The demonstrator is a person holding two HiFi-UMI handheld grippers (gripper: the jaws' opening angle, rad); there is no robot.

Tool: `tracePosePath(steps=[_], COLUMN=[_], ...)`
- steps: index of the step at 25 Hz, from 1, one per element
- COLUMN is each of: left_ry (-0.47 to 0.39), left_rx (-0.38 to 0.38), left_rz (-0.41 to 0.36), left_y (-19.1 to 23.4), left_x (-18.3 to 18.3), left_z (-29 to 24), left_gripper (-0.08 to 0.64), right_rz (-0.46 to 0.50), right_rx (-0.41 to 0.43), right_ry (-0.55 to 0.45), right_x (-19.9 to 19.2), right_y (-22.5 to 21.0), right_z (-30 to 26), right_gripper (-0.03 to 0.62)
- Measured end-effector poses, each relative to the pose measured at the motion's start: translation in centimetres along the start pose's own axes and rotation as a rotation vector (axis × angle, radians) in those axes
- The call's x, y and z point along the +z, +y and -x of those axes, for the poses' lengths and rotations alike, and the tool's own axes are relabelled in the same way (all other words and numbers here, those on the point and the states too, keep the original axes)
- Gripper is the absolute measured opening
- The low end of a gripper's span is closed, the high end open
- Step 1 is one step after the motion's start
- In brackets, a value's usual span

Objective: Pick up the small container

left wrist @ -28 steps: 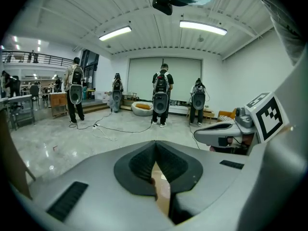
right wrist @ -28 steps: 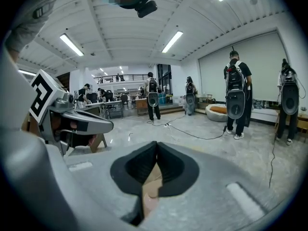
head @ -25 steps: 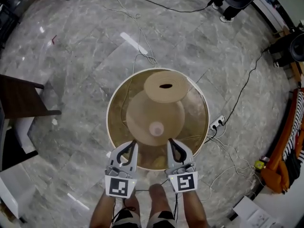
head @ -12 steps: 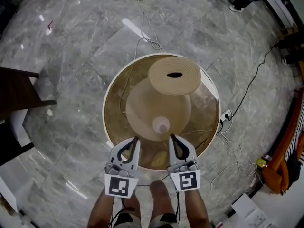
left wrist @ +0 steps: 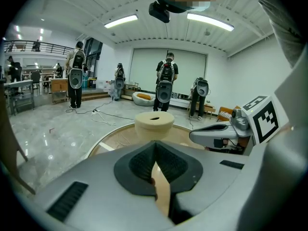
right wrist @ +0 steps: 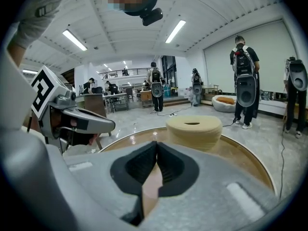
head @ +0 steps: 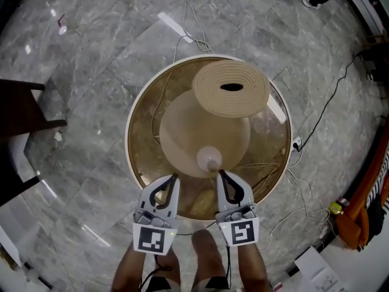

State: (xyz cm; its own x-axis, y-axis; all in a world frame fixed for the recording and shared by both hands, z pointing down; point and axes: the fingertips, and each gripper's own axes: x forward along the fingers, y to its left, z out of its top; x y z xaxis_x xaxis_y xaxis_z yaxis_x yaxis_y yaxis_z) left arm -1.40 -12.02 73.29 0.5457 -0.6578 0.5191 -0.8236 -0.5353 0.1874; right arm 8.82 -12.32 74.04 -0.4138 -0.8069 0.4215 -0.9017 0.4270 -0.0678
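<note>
The small container (head: 209,157), a pale round cup, stands on a tan round mat (head: 182,132) on the glass-topped round table (head: 130,157). Beyond it sits a large woven container (head: 231,89) with a slot in its top, also seen as woven container (left wrist: 154,124) and woven container (right wrist: 193,129). My left gripper (head: 174,178) is shut and empty at the table's near edge, left of the cup. My right gripper (head: 219,174) is shut and empty, its tip just below and right of the cup. Both pairs of jaws, left gripper (left wrist: 155,143) and right gripper (right wrist: 155,143), meet at the tip. Neither gripper view shows the cup.
Cables trail over the marble floor around the table, with a power strip (head: 298,143) at its right. A dark chair (head: 24,111) stands at the left and an orange thing (head: 358,212) at the right. Several people with backpacks (left wrist: 165,83) stand far off.
The table has grown larger and slid toward me in the head view. The cup now lies closer to both gripper tips. Both grippers stay shut.
</note>
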Motion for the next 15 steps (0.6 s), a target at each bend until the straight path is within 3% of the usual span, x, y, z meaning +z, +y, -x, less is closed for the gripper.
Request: tracePosePath(steps=[3,5,15], left_ry=[0.010,0.015,0.035], left_rx=[0.009,0.006,0.019], left_rz=[0.017,0.005,0.025], left_y=[0.3,0.4,1.0], left_x=[-0.6,-1.0,-2.9], left_z=[-0.3,-0.4,-0.6], left_gripper=[0.017,0.017,0.017], right_rz=[0.014,0.025,0.033], right_rx=[0.010,0.021,0.052], right_ry=[-0.015,-0.008,0.001], right_x=[-0.2,-0.6,-1.8], right_y=[0.3,0.5,0.6], right_z=[-0.4,-0.7,-2.1], right_gripper=[0.005,0.099,0.146])
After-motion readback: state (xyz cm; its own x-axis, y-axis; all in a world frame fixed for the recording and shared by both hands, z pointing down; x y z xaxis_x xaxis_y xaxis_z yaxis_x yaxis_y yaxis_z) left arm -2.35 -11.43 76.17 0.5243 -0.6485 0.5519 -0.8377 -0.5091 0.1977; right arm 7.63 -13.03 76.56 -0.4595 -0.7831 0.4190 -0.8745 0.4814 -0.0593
